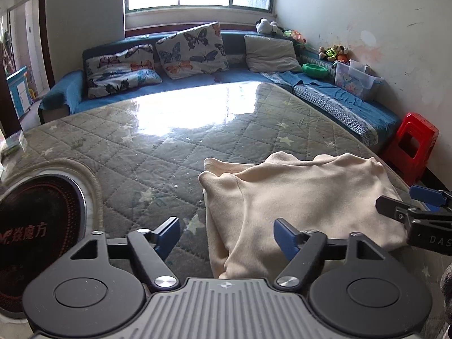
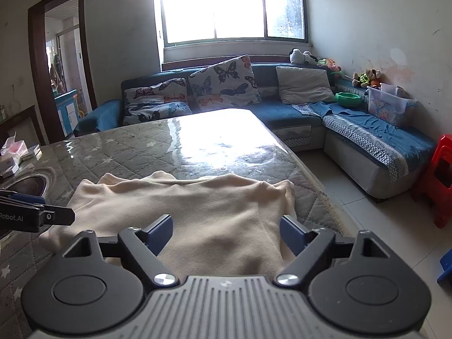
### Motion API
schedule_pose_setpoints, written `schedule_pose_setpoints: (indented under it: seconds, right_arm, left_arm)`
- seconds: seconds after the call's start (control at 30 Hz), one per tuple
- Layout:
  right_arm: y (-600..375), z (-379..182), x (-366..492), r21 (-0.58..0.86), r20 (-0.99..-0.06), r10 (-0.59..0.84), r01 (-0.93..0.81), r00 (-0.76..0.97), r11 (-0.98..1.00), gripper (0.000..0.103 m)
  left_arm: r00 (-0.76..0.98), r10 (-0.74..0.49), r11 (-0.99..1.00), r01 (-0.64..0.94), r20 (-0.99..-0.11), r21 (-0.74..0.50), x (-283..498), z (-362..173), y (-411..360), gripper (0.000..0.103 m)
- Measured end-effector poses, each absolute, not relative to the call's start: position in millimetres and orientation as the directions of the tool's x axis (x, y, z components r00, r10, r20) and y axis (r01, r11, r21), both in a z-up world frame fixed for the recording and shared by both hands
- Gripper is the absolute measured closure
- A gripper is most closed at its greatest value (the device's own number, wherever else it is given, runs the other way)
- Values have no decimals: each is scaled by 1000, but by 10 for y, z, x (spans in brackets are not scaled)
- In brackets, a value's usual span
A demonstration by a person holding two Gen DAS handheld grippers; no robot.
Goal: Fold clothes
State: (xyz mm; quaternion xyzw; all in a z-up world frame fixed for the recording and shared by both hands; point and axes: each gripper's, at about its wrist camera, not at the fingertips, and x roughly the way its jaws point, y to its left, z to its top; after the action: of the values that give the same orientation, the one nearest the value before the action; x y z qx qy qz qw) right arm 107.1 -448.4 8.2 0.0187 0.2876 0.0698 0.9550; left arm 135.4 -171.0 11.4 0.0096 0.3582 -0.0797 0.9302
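A cream garment (image 1: pixel 299 197) lies folded over on the quilted table, also in the right wrist view (image 2: pixel 197 206). My left gripper (image 1: pixel 226 237) is open and empty, just above the garment's near left edge. My right gripper (image 2: pixel 226 233) is open and empty, over the garment's near right part. The right gripper's fingers (image 1: pixel 395 206) show at the right of the left wrist view. The left gripper's fingers (image 2: pixel 56 216) show at the left of the right wrist view.
The table (image 1: pixel 141 152) has a grey star-patterned quilt under glossy plastic. An induction cooker (image 1: pixel 39 231) is set in it at the left. A blue corner sofa (image 2: pixel 282 110) with cushions runs behind. A red stool (image 1: pixel 412 147) stands to the right. Boxes (image 2: pixel 11 155) sit at far left.
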Motion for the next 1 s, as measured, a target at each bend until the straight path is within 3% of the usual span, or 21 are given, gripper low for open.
schedule_pose_setpoints:
  seconds: [0.23,0.3,0.57,1.0]
  right_arm:
    - [-4387,58,878,77,-549,156,-136,821,988,4]
    - [-4352,55,820,76,-551,155,-136,820,988,0]
    - [-4268,39,699,89,-571,144,-114,808,990,0]
    - [-4166,-79,507,119,-620,128,-68,774,991,0]
  left_arm:
    - [768,-145,983,186,-624,0,1064,173,-1663,0]
    - [774,-156,981,195,-613,-4,993,192,-1639,0]
    - [790,-206,973,227,-577,-37,705,238,-1549,0]
    - [761,-152,984,179,-630,-22,457,33,-1456,0]
